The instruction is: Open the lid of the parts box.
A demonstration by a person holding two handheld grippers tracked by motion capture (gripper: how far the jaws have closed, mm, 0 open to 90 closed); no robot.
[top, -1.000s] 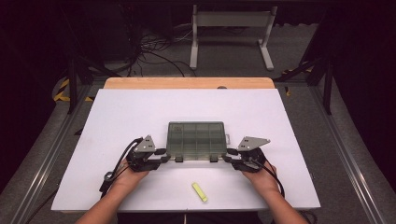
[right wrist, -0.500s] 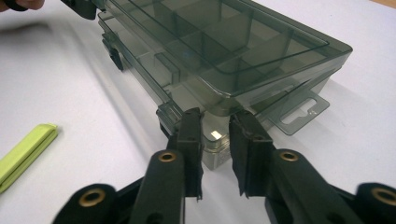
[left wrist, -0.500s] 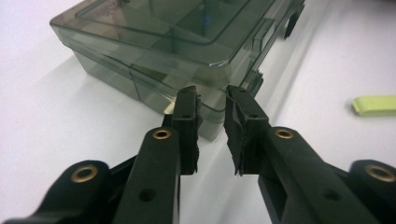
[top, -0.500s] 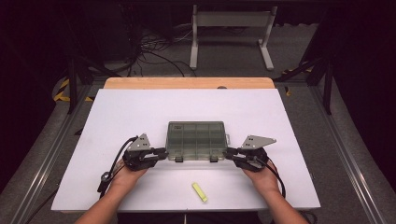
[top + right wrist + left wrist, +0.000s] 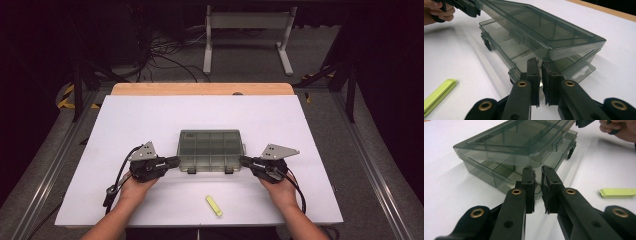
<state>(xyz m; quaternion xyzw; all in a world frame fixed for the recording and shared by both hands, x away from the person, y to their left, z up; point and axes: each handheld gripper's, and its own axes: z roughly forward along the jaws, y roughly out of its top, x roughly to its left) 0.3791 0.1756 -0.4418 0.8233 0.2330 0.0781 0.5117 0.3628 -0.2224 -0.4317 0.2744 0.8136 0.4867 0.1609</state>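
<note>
White table [image 5: 150, 120], organizer box [image 5: 210, 149] edges flanked, yellow bar [image 5: 214, 205] apart

The smoky compartment box [image 5: 211, 150] sits mid-table, wedged between my left claw [image 5: 175, 161] and my right claw [image 5: 244, 160], so neither can pass straight across. Its lid is lifted slightly, leaving a thin gap along the near edge. On the near side, only a yellow-green bar [image 5: 214, 205] lies in the way. The far half of the white table [image 5: 200, 112] is bare, with wide room left and right.
</note>
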